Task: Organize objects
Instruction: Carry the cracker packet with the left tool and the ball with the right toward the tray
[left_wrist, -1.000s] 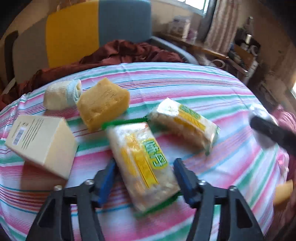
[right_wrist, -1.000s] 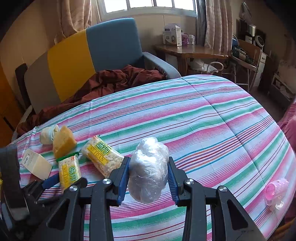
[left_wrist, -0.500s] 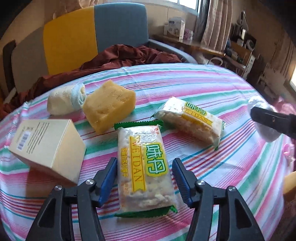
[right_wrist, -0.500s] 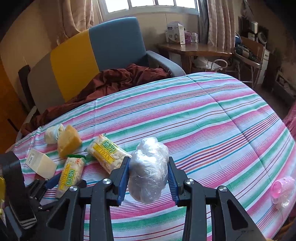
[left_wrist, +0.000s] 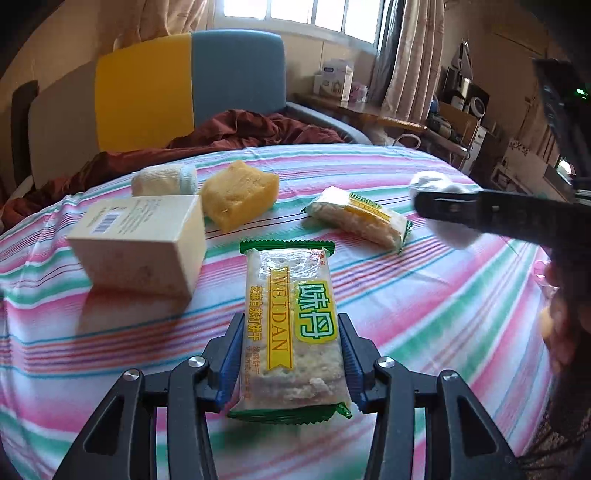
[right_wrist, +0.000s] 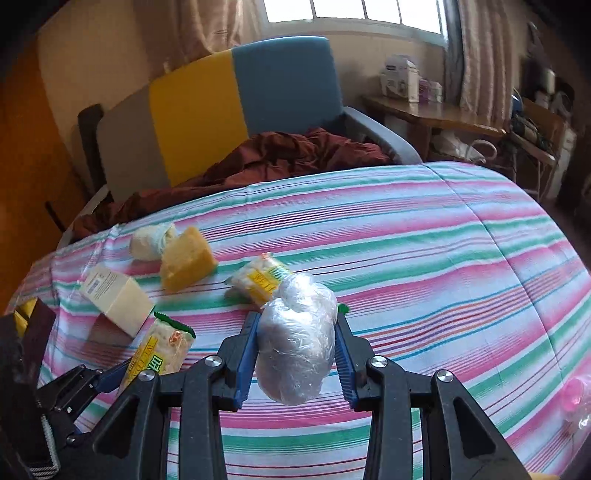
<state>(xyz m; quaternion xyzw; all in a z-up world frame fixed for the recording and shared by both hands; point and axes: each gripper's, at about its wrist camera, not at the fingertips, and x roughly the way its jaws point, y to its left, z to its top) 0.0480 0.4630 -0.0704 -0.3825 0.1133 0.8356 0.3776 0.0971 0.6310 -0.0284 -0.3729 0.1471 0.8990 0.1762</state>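
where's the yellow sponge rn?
The yellow sponge lies on the striped cloth in the left wrist view, far left of centre, between the bandage roll and the cream box, left of the second cracker pack.

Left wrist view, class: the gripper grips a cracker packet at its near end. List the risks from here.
1. The left gripper pinches the long green-edged clear cracker packet only at its near end, so the far end may droop or slip.
2. Squeezing could crack the crackers inside.
3. The right gripper, holding a crinkled clear plastic-wrapped bundle, works close by; the two could collide above the striped cloth.
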